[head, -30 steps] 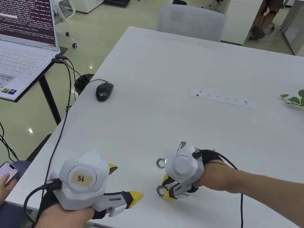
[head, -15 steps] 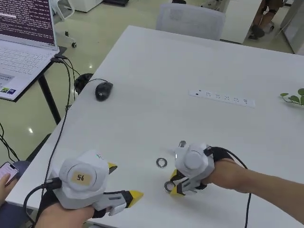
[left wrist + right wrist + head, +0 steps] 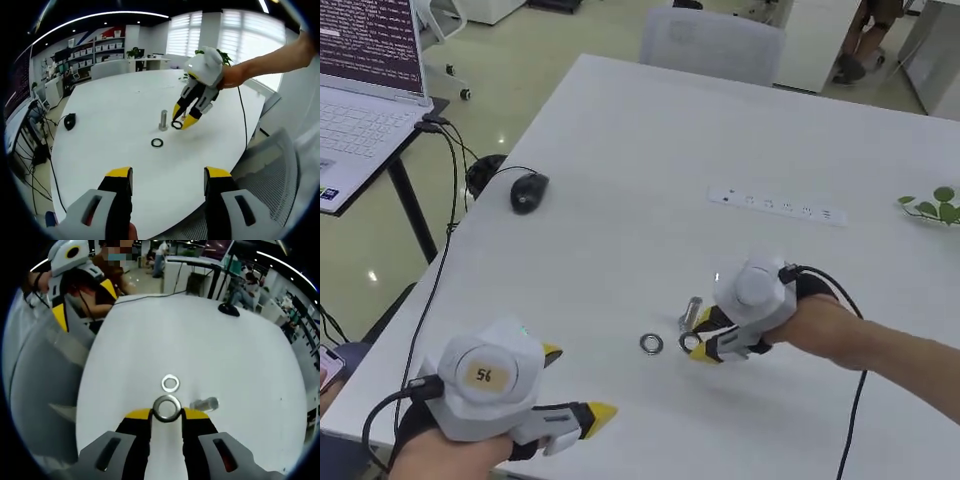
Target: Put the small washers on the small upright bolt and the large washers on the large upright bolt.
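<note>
Right gripper (image 3: 695,345), yellow-tipped, hangs over the white tabletop (image 3: 650,180) just beside the short grey steel bolt (image 3: 691,313), which stands upright. Left gripper (image 3: 578,382), jaws spread and empty, hovers well apart from that bolt. Right jaws pinch a silver ring washer (image 3: 167,408) by its rim. A second silver washer (image 3: 651,344) lies flat near the bolt.

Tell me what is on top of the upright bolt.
Nothing sits on the bolt; its top is bare. The right tool holds a washer beside it, not over it. A second washer lies on the table. The bolt's foot is too small to check.
</note>
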`<state>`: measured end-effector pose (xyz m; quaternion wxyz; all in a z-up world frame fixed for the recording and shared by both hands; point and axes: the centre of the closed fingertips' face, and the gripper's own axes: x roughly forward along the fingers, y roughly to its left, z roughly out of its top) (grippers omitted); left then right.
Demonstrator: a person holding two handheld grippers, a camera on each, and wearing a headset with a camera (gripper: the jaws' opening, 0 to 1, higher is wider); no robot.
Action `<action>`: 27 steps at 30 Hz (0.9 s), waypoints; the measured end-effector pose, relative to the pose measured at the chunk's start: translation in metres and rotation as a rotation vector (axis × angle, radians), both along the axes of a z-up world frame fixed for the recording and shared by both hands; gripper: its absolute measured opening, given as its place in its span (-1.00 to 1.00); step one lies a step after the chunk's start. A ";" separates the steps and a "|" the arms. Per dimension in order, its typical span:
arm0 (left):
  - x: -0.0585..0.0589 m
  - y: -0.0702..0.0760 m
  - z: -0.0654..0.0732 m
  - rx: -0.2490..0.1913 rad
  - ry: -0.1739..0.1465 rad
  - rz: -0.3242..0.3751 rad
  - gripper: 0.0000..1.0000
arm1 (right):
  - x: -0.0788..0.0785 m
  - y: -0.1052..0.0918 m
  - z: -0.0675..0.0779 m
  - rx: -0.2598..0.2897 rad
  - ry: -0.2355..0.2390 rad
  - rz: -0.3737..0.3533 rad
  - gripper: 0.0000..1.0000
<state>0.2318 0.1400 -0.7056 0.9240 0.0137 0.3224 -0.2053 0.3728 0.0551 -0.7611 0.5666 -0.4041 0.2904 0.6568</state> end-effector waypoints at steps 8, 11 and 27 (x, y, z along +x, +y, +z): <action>0.001 -0.001 0.001 -0.001 -0.003 -0.001 0.14 | 0.028 0.011 0.019 0.038 -0.038 -0.048 -0.53; 0.001 0.000 0.002 -0.001 -0.002 0.000 0.14 | 0.039 0.014 0.022 0.043 -0.051 -0.065 -0.53; 0.001 0.002 -0.001 0.000 0.008 0.009 0.14 | 0.052 0.014 0.008 0.011 -0.032 -0.092 -0.53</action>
